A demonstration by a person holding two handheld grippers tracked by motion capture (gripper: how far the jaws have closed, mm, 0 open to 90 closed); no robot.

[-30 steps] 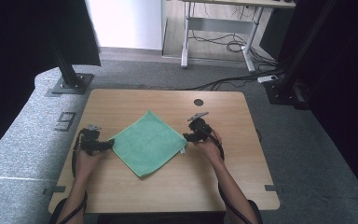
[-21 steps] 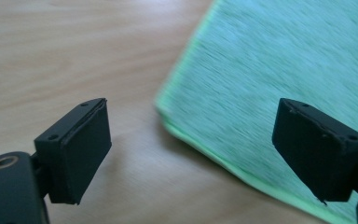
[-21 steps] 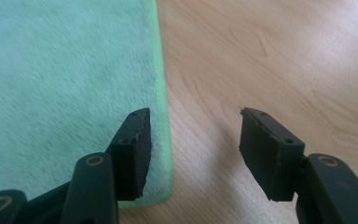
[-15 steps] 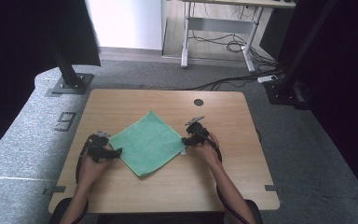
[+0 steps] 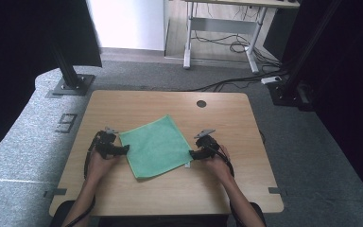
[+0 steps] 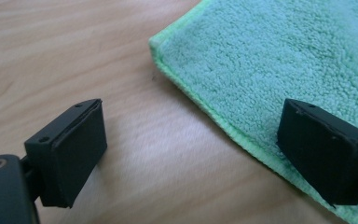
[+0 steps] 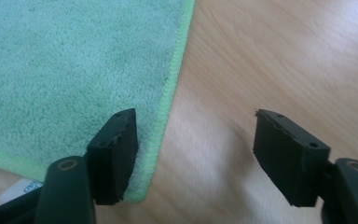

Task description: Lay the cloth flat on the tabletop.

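One green cloth [image 5: 156, 146], one wooden table [image 5: 170, 189], two tongs: left tongs [image 5: 123, 149], right tongs [image 5: 193, 154]

soft, even daylight falls on the table [image 5: 170, 189], with dark curtains at both sides of the high view. both gripper views look slightly blurred, and faint shadows lie beneath the tool tips.
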